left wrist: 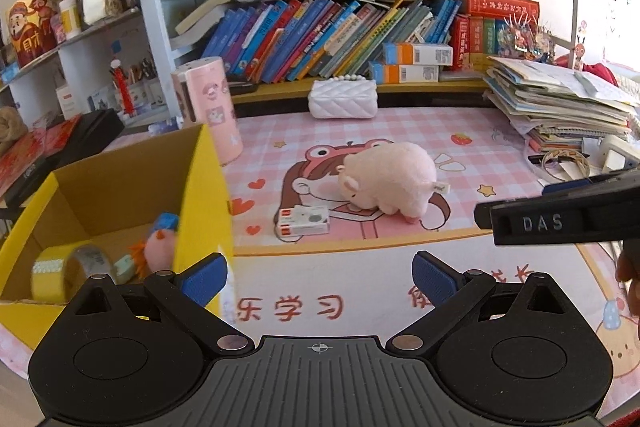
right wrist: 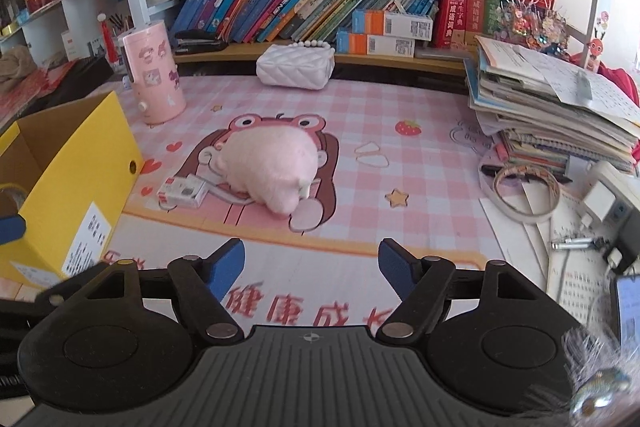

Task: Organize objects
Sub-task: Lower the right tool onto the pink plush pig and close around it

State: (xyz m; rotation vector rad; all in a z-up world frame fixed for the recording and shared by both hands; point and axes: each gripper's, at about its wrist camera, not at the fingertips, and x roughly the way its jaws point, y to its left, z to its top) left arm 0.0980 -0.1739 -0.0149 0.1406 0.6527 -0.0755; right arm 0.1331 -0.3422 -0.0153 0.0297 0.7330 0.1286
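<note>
A pink plush pig (left wrist: 390, 179) (right wrist: 268, 169) lies on the pink desk mat, with a small white and red box (left wrist: 304, 222) (right wrist: 182, 191) beside it. A yellow cardboard box (left wrist: 108, 211) (right wrist: 76, 183) stands at the left and holds a yellow tape roll (left wrist: 66, 269), a small pink plush toy (left wrist: 160, 247) and a small green item. My left gripper (left wrist: 320, 281) is open and empty, next to the box's right wall. My right gripper (right wrist: 312, 269) is open and empty, in front of the pig; it also shows in the left wrist view (left wrist: 560, 215).
A pink cylinder (left wrist: 208, 107) (right wrist: 154, 75) and a white quilted purse (left wrist: 343, 98) (right wrist: 296, 67) stand at the back of the mat. A stack of books and papers (right wrist: 552, 103) fills the right side, with a tape ring (right wrist: 524, 191), pens and chargers. Bookshelves stand behind.
</note>
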